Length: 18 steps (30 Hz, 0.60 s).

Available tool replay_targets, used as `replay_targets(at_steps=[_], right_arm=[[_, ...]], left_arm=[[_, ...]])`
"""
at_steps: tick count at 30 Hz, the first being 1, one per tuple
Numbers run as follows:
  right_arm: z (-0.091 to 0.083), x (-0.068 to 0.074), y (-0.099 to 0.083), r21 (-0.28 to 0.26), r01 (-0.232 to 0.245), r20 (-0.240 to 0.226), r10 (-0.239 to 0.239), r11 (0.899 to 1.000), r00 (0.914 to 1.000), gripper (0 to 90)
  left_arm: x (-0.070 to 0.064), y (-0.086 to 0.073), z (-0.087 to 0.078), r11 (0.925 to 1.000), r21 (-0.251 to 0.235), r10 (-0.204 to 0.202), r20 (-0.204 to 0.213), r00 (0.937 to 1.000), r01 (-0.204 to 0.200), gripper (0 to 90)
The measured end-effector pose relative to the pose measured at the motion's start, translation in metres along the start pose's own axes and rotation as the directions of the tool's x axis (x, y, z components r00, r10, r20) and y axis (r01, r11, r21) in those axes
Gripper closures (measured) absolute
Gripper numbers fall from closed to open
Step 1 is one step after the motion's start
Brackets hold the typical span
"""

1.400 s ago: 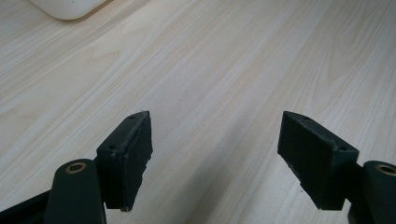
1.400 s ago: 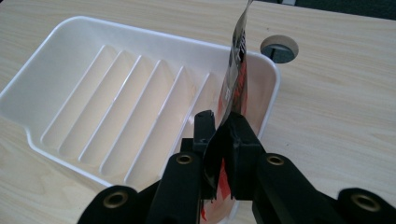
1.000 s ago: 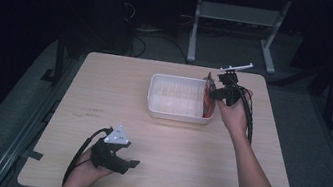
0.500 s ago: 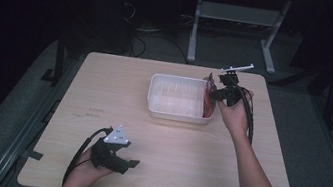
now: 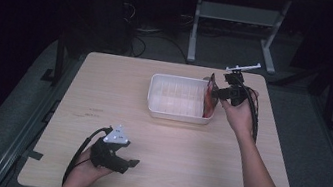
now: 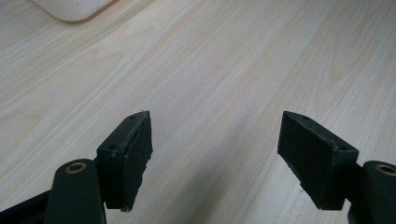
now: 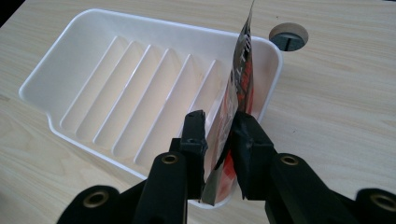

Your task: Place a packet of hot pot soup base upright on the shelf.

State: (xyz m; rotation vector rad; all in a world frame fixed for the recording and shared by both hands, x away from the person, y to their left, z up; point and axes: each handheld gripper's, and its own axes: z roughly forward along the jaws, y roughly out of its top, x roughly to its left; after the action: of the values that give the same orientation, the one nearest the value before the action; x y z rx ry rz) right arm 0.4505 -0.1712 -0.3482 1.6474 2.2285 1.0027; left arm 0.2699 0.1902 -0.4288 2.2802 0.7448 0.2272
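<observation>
A white ribbed tray (image 5: 176, 97) is seen on the far half of a light wooden table (image 5: 171, 145); all places below are given relative to this tray.

The right gripper (image 5: 220, 93) is held at the tray's right end, by a hand (image 5: 237, 112) reaching in from the near right. In the right gripper view the right gripper (image 7: 219, 135) is seen with its jaws nearly together, clamped on a thin red, black and silver packet (image 7: 231, 116). The packet is held on edge, roughly upright, with its lower part inside the tray's rightmost slot, between the last rib and the end wall. Whether its bottom edge touches the tray floor cannot be told, since it is hidden behind the jaws. In the high view the packet (image 5: 210, 96) is seen standing just inside the tray's right wall, its top rising above the rim. The other slots of the tray (image 7: 116, 88) are seen lit and bare. A round cable hole (image 7: 288, 36) is cut in the tabletop just beyond the tray's far right corner.

The left gripper (image 5: 129, 162) is held well apart from the tray, near the table's front edge, to the tray's near left. In the left gripper view the left gripper (image 6: 215, 154) is seen with its jaws spread wide, nothing between them but bare wood, and a rounded corner of the tray (image 6: 74, 7) far off at the top.
</observation>
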Motion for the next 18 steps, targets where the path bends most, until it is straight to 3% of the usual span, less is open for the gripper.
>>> replay_targets(at_steps=[18], right_arm=[[-0.015,0.001,-0.002,-0.024,0.010,-0.068,-0.012,1.000,0.9976,71.1]], left_arm=[[0.000,0.000,-0.001,1.0000,-0.006,-0.002,-0.008,1.0000,0.002,25.1]])
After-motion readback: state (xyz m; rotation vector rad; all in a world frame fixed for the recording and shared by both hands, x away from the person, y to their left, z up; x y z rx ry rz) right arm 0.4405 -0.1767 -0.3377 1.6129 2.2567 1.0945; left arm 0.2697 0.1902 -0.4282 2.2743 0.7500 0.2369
